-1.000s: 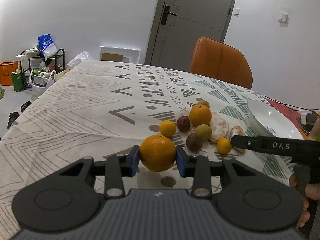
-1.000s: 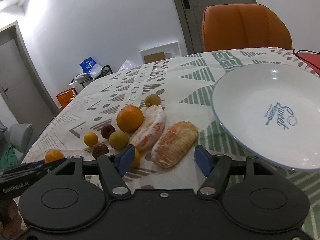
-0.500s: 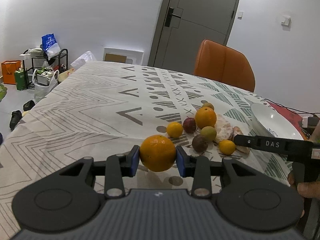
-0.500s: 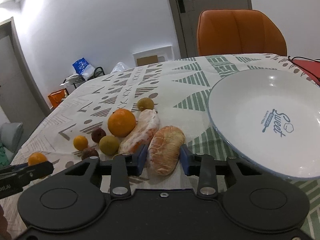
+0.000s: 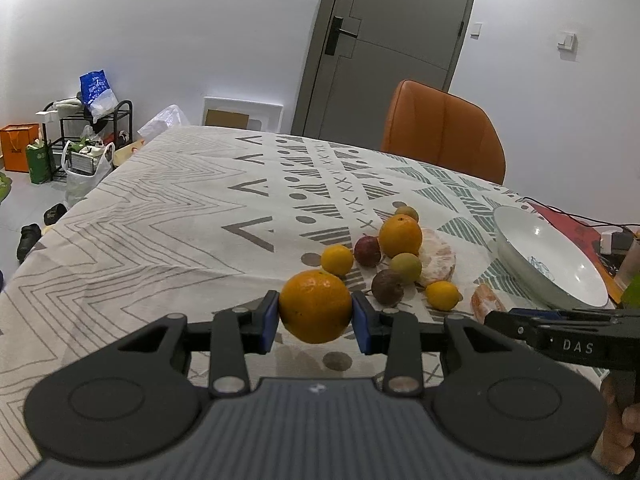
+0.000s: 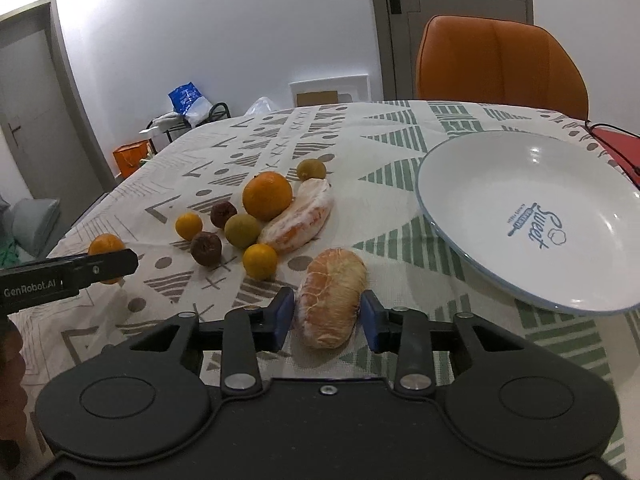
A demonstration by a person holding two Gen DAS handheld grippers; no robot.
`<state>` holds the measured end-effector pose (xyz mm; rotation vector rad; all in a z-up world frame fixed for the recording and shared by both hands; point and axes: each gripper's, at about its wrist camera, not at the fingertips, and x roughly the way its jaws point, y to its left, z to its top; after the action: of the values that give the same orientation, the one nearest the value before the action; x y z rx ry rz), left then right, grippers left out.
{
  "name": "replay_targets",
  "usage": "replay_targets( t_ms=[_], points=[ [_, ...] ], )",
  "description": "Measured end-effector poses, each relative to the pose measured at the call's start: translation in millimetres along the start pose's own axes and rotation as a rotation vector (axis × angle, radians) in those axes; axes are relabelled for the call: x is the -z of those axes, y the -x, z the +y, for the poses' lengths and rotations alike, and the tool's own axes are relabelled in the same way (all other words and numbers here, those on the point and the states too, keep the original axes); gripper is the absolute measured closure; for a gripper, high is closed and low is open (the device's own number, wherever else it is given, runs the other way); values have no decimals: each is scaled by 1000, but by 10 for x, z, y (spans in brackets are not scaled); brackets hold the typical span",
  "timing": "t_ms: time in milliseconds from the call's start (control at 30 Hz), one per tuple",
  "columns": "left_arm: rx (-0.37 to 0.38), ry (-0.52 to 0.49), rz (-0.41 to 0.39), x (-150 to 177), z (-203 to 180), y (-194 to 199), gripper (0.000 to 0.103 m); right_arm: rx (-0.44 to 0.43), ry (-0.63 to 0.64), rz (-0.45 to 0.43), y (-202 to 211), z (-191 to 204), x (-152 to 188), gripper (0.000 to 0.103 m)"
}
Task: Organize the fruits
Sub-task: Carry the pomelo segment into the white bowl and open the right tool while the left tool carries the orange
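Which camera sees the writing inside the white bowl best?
The right wrist view: the bowl faces it, so the blue "Sweet" print is readable. In the left wrist view the bowl sits far right, tilted edge-on, its print a tiny blur.

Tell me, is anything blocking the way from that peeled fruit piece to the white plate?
Nothing visible. The peeled piece sits between the right gripper's fingers, and only bare tablecloth lies between it and the plate.
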<state>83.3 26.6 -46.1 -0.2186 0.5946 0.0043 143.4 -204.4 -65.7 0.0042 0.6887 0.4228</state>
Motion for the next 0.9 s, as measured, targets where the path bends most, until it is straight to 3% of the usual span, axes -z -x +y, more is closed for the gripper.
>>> replay_targets(
  t_ms=[267, 400, 900],
  points=[
    [5, -5, 3, -2, -5, 6, 66, 32, 30, -14, -95, 90, -18, 57],
    [2, -9, 15, -5, -30, -24, 66, 29, 48, -26, -111, 99, -25, 69],
    [19, -55, -23, -108, -308, 64, 66, -25, 8, -167, 383, -97, -170, 70]
  ],
)
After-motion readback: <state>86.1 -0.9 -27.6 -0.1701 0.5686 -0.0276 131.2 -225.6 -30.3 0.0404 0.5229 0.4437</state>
